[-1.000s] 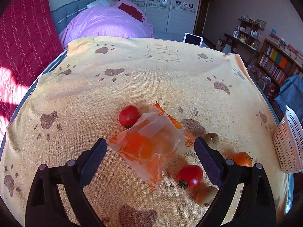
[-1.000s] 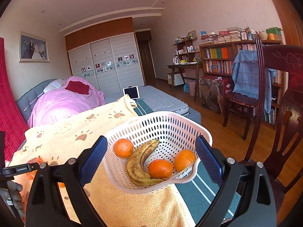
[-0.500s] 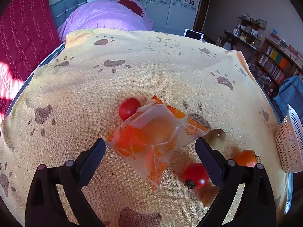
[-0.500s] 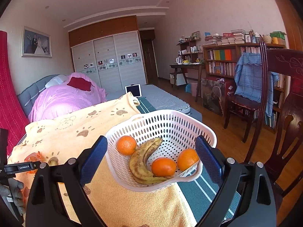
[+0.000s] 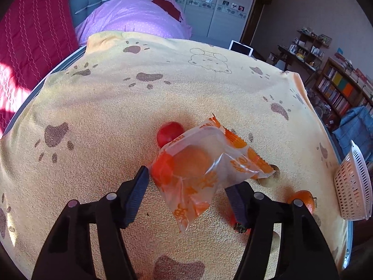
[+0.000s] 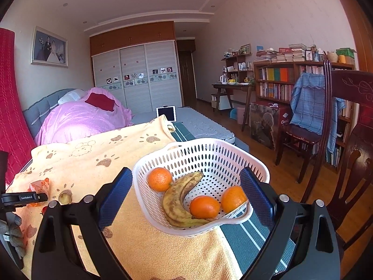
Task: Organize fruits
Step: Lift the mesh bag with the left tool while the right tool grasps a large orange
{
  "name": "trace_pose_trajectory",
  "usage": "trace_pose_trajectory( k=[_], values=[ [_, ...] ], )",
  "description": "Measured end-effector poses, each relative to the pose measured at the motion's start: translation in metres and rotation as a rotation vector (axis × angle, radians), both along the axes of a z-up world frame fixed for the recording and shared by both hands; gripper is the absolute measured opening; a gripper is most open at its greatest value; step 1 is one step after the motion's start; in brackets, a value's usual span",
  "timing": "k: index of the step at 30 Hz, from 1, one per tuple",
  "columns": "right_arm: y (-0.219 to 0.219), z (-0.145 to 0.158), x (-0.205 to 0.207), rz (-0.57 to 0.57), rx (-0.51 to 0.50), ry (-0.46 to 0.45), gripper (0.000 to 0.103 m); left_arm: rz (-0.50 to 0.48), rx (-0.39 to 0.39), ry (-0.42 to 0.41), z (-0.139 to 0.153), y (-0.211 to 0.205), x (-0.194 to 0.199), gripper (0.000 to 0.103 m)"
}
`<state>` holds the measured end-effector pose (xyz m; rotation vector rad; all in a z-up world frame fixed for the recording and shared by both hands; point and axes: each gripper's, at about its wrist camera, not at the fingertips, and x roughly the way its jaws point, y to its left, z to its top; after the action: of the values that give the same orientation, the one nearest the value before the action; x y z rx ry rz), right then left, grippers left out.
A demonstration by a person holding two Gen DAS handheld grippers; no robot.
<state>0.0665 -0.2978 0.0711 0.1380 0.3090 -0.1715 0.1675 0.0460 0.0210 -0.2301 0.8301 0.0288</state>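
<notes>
Progress is judged to be partial. In the white basket (image 6: pixel 233 154), which sits at the blanket's right edge and overhangs it toward the floor, three oranges (image 6: pixel 160 178) and a spotted banana (image 6: pixel 179 198) are already gathered. That part is counted as done.

Several pieces are left on the yellow blanket (image 5: pixel 163 98). A bagged orange (image 5: pixel 198 165), wrapped in a clear packet with orange print, is found near the blanket's middle, between the pads of the left gripper (image 5: pixel 187 196). Its jaws have just been closing, and the left pad is seen against the packet's side; the right pad lies partly behind the wrapper, so a firm pinch cannot be confirmed, though the packet appears to be gripped and slightly raised. A red tomato (image 5: pixel 169 132) lies just behind the packet, touching or nearly touching it. A second tomato (image 5: pixel 235 222) is largely hidden behind the right finger, toward the blanket's near edge. A loose orange (image 5: pixel 303 199) rests near the right edge, just beside the basket, and a brownish fruit (image 5: pixel 268 179) is partly covered by the packet's corner; its kind cannot be told. Another pale fruit is glimpsed low by the right finger.

The right gripper (image 6: pixel 187 196) is held wide and empty, with the basket between its jaws but not touched.

The packet's transfer to the basket is judged to be the step in hand, with the loose fruits left afterwards.
</notes>
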Motion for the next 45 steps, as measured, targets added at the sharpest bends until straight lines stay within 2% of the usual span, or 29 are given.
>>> trace_pose_trajectory(
  k=[3,5,18,23,28,32,34,36,39,45],
  values=[
    [0.003,0.000,-0.002,0.003,-0.019,-0.007,0.095,0.007,-0.030,-0.018,0.004,0.006,-0.005,0.063],
    [0.007,0.000,-0.003,0.003,-0.034,-0.009,0.095,0.007,-0.048,-0.032,0.008,0.010,-0.007,0.056],
    [0.034,0.002,0.004,0.002,-0.180,0.024,0.095,0.027,-0.162,-0.129,0.037,0.034,-0.025,0.056],
    [0.068,0.009,0.005,0.146,-0.226,0.053,0.095,0.040,-0.202,-0.179,0.051,0.046,-0.034,0.056],
    [0.108,0.002,0.021,0.351,-0.187,0.166,0.095,0.050,-0.214,-0.191,0.055,0.050,-0.037,0.056],
    [0.133,-0.011,0.040,0.434,-0.135,0.265,0.095,0.055,-0.216,-0.194,0.056,0.052,-0.038,0.056],
    [0.140,-0.018,0.050,0.448,-0.122,0.304,0.092,0.056,-0.219,-0.196,0.056,0.053,-0.039,0.056],
    [0.144,-0.027,0.060,0.459,-0.097,0.352,0.081,0.057,-0.227,-0.195,0.055,0.054,-0.039,0.057],
    [0.146,-0.037,0.077,0.478,-0.036,0.422,0.071,0.058,-0.231,-0.193,0.054,0.054,-0.040,0.057],
    [0.148,-0.051,0.100,0.517,0.054,0.514,0.057,0.055,-0.237,-0.192,0.053,0.055,-0.040,0.057]
  ],
)
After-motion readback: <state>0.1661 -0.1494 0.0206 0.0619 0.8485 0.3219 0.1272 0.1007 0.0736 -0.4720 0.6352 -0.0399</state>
